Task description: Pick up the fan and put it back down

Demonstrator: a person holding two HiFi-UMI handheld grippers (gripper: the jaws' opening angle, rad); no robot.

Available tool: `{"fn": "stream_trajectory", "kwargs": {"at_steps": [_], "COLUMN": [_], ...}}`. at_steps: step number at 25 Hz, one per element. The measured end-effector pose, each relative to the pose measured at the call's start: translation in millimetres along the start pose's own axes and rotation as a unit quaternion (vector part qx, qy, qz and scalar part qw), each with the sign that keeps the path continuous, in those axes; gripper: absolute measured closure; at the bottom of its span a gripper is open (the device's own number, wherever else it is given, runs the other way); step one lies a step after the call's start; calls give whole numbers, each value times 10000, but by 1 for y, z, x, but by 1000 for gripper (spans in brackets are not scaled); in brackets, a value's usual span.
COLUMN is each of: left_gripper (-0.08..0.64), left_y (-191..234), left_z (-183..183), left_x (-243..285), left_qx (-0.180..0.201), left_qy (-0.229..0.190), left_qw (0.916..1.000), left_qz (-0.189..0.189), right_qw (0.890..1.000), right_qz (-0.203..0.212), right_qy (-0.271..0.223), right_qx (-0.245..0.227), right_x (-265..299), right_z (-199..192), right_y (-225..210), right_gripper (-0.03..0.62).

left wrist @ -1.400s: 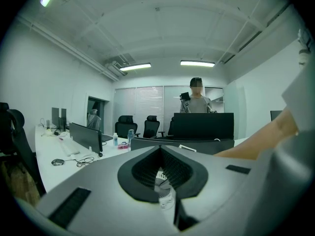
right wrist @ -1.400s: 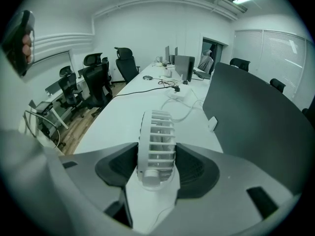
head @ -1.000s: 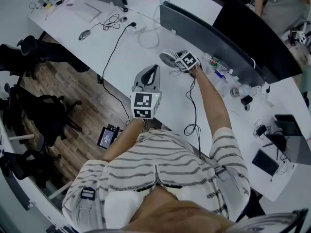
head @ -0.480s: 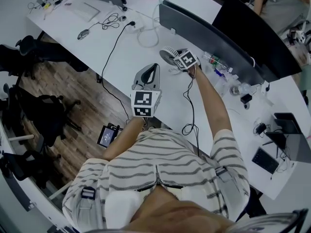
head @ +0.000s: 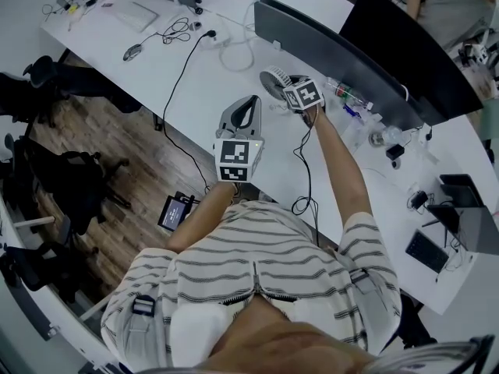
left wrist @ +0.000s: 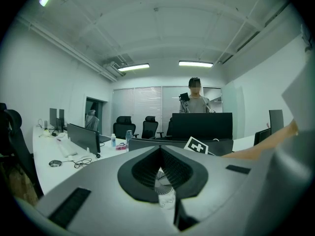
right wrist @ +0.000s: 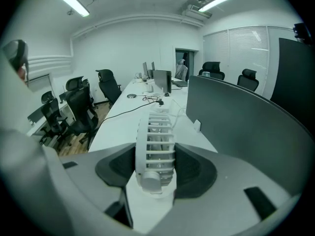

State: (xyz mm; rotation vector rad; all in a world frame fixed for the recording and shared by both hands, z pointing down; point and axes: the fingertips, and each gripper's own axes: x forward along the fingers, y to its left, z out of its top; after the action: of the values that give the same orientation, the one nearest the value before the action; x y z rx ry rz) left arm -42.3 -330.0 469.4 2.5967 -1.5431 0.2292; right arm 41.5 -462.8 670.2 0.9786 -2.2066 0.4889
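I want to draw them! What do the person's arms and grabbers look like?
The left gripper and right gripper are grey, each with dark-padded jaws and a white cube of black square markers. A black cable trails along the right arm. Sleeves: short, striped.

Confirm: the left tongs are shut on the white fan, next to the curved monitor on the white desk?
Wrong side. The right tongs are shut on the white fan, next to the curved monitor on the white desk. The right gripper view shows the fan's grille clamped between its jaws. In the left gripper view, the left tongs are shut with nothing gripped.
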Motion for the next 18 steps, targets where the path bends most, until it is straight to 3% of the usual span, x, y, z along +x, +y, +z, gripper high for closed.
{"fn": "stream_trajectory", "kwargs": {"at_steps": [18], "left_gripper": [552], "left_y": [-3], "left_z": [6], "left_x": [-11], "left_qx": [-75], "left_qy": [-138], "left_qw": [9999], "left_qz": [8], "right_qw": [9935], "right_qz": [-179], "right_qy": [-999], "right_qx": [513], "right_x": [-62], "right_z": [32], "right_y": [24], "right_gripper": [367]}}
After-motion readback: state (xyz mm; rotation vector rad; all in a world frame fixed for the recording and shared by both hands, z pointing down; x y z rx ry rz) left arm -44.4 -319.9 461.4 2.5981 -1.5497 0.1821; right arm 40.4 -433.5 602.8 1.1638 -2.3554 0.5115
